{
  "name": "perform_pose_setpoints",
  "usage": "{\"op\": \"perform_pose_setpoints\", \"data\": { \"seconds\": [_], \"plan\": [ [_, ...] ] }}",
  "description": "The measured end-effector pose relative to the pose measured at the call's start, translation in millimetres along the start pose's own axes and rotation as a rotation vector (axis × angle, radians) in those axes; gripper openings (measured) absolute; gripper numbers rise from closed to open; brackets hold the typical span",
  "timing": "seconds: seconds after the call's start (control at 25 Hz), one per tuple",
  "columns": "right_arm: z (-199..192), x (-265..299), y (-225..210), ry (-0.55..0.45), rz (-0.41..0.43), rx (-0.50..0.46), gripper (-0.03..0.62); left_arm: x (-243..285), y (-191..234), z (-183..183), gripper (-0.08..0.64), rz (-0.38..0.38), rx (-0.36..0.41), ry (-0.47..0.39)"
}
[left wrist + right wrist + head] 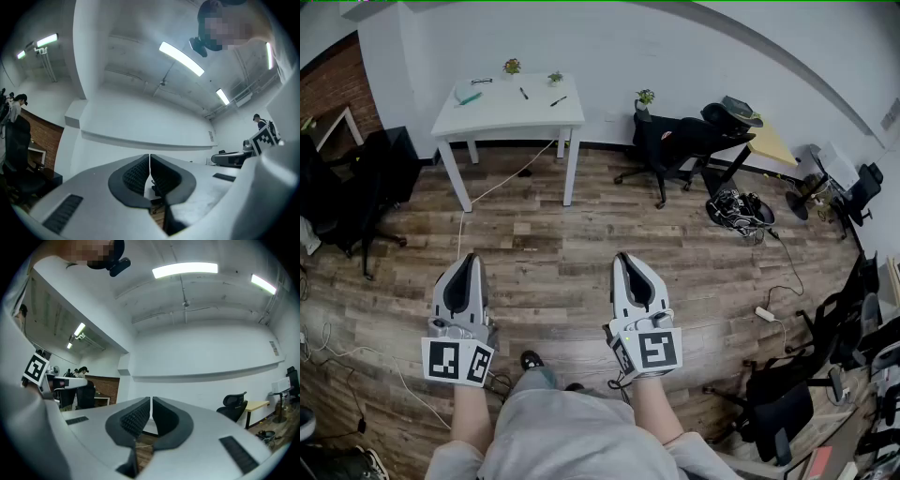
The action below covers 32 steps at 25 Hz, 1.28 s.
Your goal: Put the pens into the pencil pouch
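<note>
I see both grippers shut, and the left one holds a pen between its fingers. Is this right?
Only partly. Both the left gripper and the right gripper are shut, but the left gripper view shows the left fingers pressed together with no pen between them. The pens lie on the white table, in the head view.

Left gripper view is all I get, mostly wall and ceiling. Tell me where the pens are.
Observer: Two dark pens lie on the white table across the wooden floor, far ahead.
Operator: Report the right tongs.
Observer: The right tongs are shut, nothing between them.
Operator: Name what else sits on that table.
Observer: Two small potted plants at its far edge.
</note>
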State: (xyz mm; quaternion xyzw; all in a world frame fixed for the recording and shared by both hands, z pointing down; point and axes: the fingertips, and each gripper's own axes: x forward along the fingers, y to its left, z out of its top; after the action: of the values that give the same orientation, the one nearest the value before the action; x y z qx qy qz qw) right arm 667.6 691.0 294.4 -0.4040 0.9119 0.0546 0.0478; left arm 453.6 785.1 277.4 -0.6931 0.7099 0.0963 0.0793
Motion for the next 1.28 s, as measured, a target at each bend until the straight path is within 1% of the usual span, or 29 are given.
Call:
{"op": "perform_pose_setpoints", "data": {
  "seconds": [0.52, 0.72, 0.92, 1.04, 1.12, 1.28],
  "plan": [
    [-6, 15, -1, 0.015, 0.001, 0.002, 0.037, 13, 8, -4, 0.028, -0.006, 0.001, 0.007],
    [-7, 20, -2, -0.002, 0.004, 0.019, 0.037, 14, 11, -3, 0.028, 0.003, 0.002, 0.005],
    [-14, 30, 4, 0.019, 0.039, 0.009, 0.037, 14, 18, -1, 0.028, 0.012, 0.017, -0.001],
    [-21, 40, 7, 0.031, 0.034, 0.014, 0.037, 17, 28, -3, 0.028, 0.016, 0.019, -0.007],
    [-26, 49, 8, 0.038, 0.024, 0.022, 0.037, 25, 38, -8, 0.028, 0.017, 0.007, -0.008],
    [-25, 85, 9, 0.033, 0.017, 0.006, 0.037, 55, 63, -12, 0.028, 0.002, -0.007, -0.020]
  ]
}}
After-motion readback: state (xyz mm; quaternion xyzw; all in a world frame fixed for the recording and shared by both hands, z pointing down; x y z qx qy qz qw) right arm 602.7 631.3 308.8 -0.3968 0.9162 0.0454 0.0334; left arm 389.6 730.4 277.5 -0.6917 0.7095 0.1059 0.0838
